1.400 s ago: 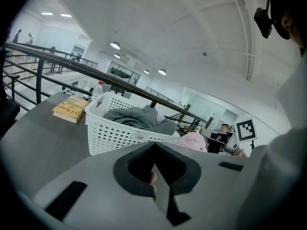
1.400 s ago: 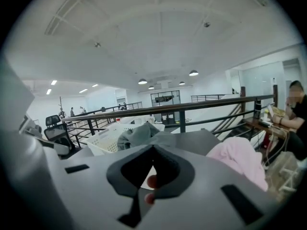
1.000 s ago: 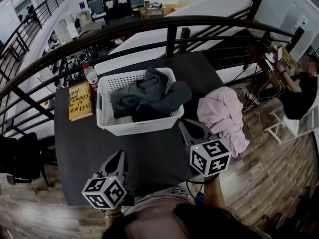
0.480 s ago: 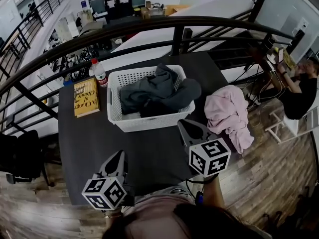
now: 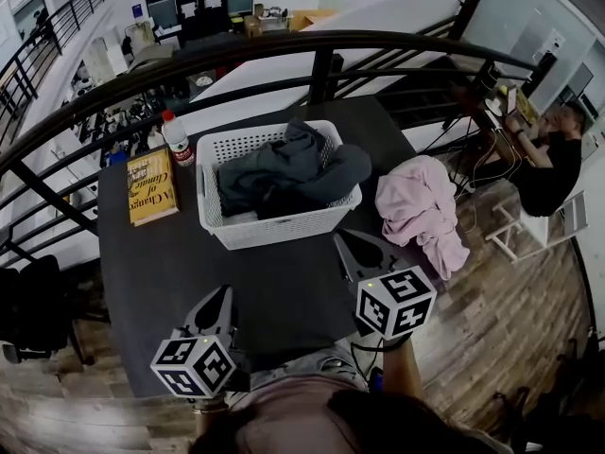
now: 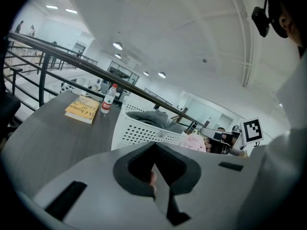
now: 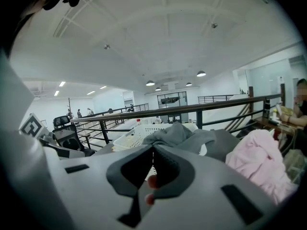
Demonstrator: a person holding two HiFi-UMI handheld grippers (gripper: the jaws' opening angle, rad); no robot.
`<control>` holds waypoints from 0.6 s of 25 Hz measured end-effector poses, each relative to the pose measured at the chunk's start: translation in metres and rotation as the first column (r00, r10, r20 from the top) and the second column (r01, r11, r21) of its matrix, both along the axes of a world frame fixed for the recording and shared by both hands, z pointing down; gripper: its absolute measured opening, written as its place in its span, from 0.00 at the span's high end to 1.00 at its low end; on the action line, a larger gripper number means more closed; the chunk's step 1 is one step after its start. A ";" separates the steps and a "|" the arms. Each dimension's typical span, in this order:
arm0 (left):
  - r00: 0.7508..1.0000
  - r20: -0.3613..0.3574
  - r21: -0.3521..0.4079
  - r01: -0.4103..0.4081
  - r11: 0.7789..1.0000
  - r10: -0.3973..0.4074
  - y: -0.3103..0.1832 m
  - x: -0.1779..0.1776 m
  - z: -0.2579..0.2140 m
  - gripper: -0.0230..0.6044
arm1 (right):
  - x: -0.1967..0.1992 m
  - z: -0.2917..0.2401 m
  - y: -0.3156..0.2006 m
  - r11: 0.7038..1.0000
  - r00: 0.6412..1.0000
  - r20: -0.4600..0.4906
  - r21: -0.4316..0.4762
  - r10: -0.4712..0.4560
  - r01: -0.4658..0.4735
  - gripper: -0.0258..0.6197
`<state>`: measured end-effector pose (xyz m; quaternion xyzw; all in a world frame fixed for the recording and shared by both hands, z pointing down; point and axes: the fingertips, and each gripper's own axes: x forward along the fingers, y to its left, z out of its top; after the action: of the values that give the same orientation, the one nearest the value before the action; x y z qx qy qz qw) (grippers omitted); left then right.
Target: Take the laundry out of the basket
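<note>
R gripper (image 5: pixel 352 246) & L gripper (image 5: pixel 223 301): jaws together, empty | advice: spread R jaws, pinch grey garment (image 5: pixel 284 173) at top fold, lift clear of basket (image 5: pixel 274 229) rim

The dark tabletop (image 5: pixel 284 291) carries a white perforated basket (image 5: pixel 274 233) at its far centre. A yellow book (image 5: pixel 151 187) lies flat to the left of the basket, and a clear bottle (image 5: pixel 176 140) with a red cap stands upright between the book's far end and the basket's far-left corner. A pink garment (image 5: pixel 416 206) lies bunched at the right edge, just beside the basket, with part of it hanging over the edge.
</note>
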<state>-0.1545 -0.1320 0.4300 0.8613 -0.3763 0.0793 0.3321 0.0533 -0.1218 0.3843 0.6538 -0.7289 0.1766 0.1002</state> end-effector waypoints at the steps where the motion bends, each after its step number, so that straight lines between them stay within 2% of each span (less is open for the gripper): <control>1: 1.000 -0.004 -0.001 -0.003 1.000 0.003 0.000 0.000 -0.001 0.98 | 0.000 -0.001 0.000 1.000 1.000 0.002 0.001 0.006 -0.006 0.93; 7: 1.000 -0.004 -0.004 -0.017 1.000 0.017 -0.002 -0.002 0.002 0.98 | -0.002 0.000 -0.004 1.000 1.000 0.002 -0.002 0.007 -0.007 0.93; 13: 1.000 -0.008 -0.035 0.020 0.999 -0.020 -0.009 -0.008 0.015 0.98 | -0.004 0.003 -0.017 0.999 0.999 -0.047 -0.025 -0.022 0.021 0.92; 15: 0.999 -0.014 -0.048 0.039 0.998 -0.039 -0.011 -0.009 0.017 0.98 | -0.003 0.002 -0.022 0.999 0.998 -0.053 -0.033 -0.040 0.039 0.88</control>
<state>-0.1636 -0.1432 0.4468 0.8462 -0.3885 0.0752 0.3569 0.0504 -0.1435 0.3862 0.6420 -0.7359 0.1685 0.1336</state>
